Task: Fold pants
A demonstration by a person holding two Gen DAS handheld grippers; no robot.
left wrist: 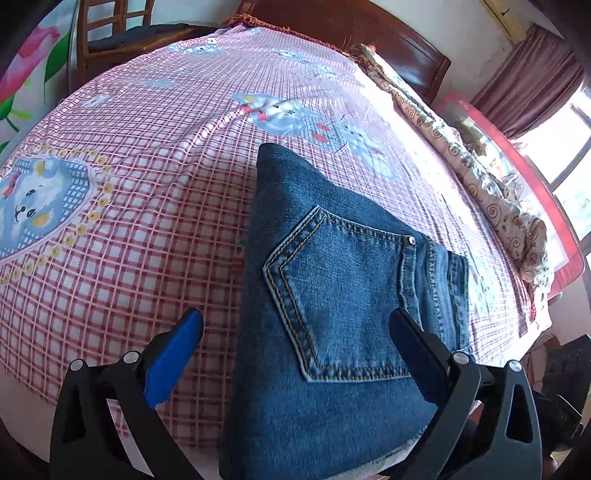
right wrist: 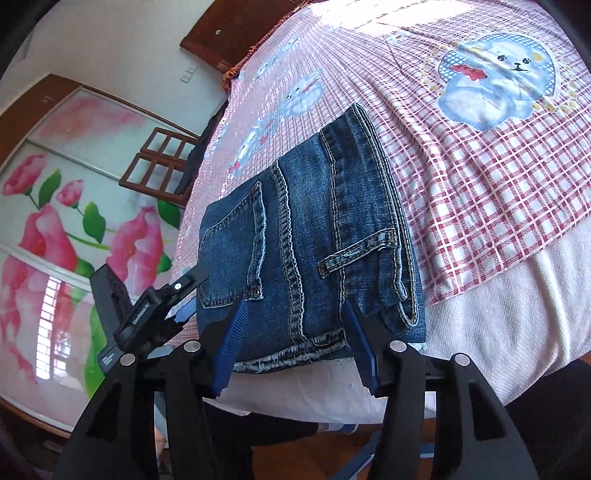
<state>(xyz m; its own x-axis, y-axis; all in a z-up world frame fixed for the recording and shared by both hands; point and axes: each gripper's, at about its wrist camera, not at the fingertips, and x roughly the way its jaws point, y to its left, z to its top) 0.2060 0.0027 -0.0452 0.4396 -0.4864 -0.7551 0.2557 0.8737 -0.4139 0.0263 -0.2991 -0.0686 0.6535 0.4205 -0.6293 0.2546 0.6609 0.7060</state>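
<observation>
Blue denim jeans (left wrist: 332, 288) lie folded into a compact stack near the bed's front edge, back pocket up. They also show in the right wrist view (right wrist: 314, 236), waistband and belt loop on top. My left gripper (left wrist: 295, 339) is open, its fingers straddling the near end of the stack. It shows in the right wrist view (right wrist: 181, 295) at the stack's left corner. My right gripper (right wrist: 295, 332) is open, its blue pads either side of the stack's frayed near edge, not closed on it.
A pink checked bed sheet (left wrist: 147, 221) with cartoon animals covers the bed. A rolled floral quilt (left wrist: 480, 173) lies along the far right side. A wooden chair (left wrist: 122, 33) stands beyond the bed. A flowered wardrobe door (right wrist: 66, 229) is to the left.
</observation>
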